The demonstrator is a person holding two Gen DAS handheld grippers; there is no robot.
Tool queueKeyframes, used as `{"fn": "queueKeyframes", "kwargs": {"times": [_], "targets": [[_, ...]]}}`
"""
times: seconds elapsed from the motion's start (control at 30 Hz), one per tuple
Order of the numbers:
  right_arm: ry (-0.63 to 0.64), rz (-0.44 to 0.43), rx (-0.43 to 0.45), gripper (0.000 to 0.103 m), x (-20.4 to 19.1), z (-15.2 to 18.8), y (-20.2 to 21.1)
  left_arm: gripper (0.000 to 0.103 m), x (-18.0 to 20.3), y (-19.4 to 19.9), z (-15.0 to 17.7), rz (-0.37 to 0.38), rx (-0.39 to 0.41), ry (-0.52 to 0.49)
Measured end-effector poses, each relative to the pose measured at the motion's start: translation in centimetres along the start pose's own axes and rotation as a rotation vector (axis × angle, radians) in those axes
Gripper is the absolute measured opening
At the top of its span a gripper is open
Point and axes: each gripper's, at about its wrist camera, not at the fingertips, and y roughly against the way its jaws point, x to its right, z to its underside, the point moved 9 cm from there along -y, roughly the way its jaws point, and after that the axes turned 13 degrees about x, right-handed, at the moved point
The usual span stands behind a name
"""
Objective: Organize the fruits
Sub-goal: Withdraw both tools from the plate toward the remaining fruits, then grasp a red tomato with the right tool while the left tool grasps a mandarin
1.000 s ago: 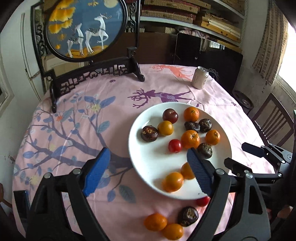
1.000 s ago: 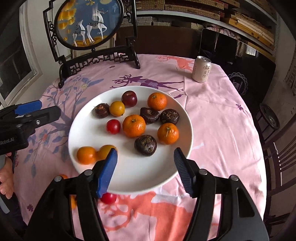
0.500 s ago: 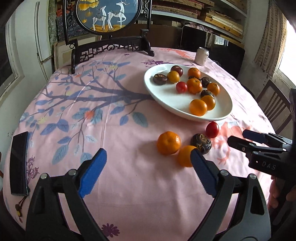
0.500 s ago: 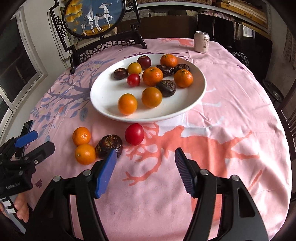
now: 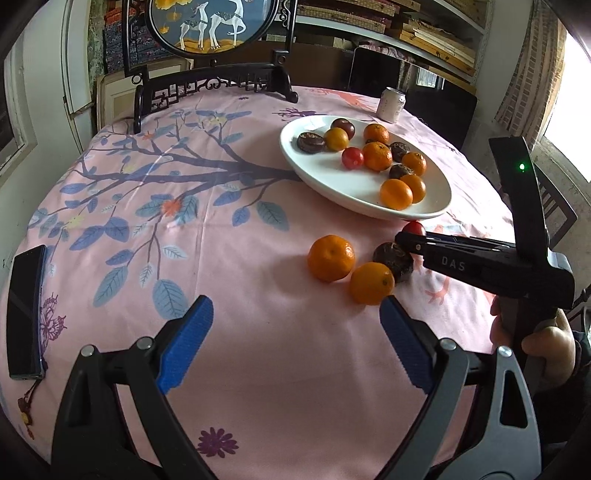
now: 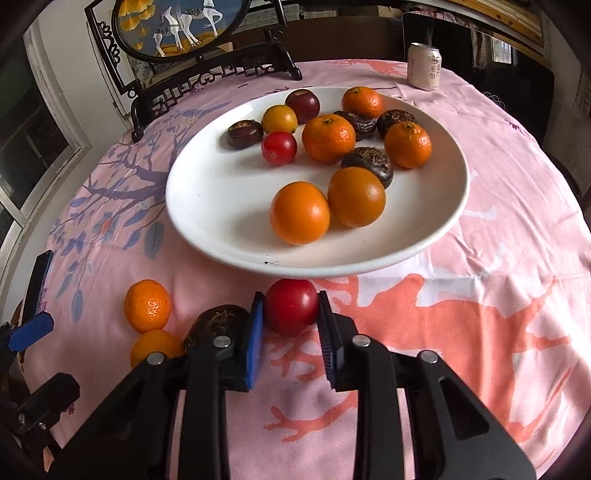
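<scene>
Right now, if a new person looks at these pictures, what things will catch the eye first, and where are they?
First comes the white plate heaped with oranges and dark fruits, in the middle of the pink tablecloth. Just below its near rim, the right hand-held gripper is shut on a red tomato. At the far edge of the table stands a round deer picture in a black frame.

Drink can [image 6: 424, 66] at far table edge, framed deer screen [image 5: 210, 22] behind, dark phone [image 5: 26, 310] on cloth

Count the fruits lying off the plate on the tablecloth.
4: a tomato between the right tongs by the plate, a dark fruit beside it, and two oranges further left. None seems hidden.
</scene>
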Motion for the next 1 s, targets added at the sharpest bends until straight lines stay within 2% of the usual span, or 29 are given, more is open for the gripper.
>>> {"fn": "queueKeyframes", "kwargs": {"times": [0.17,0.3,0.5,0.57,0.77,0.83,1.0], "targets": [[0.047,0.085,0.038,0.028,1.2,-0.2,3.0,0.093,1.9,-0.6,0.5,0.034,-0.029,-0.017],[0.016,0.086,0.027,0.028,3.0,0.9,4.9,0.089,4.1,-1.6,1.1,0.045,-0.056,-0.06],[-0.032,0.07,0.037,0.028,4.9,1.8,6.5,0.063,5.8,-4.2,1.8,0.047,-0.125,-0.069],[-0.04,0.069,0.04,0.028,5.3,1.8,6.8,0.052,5.9,-5.2,2.1,0.039,-0.146,-0.065],[-0.039,0.057,0.042,0.028,5.4,1.9,7.1,0.046,5.9,-6.2,1.6,0.036,-0.156,-0.042],[-0.036,0.051,0.041,0.028,5.2,1.9,7.1,0.036,6.0,-6.3,1.6,0.046,-0.158,-0.043],[-0.028,0.044,0.043,0.028,4.6,1.8,7.3,0.035,6.0,-5.6,1.7,0.059,-0.151,-0.031]]}}
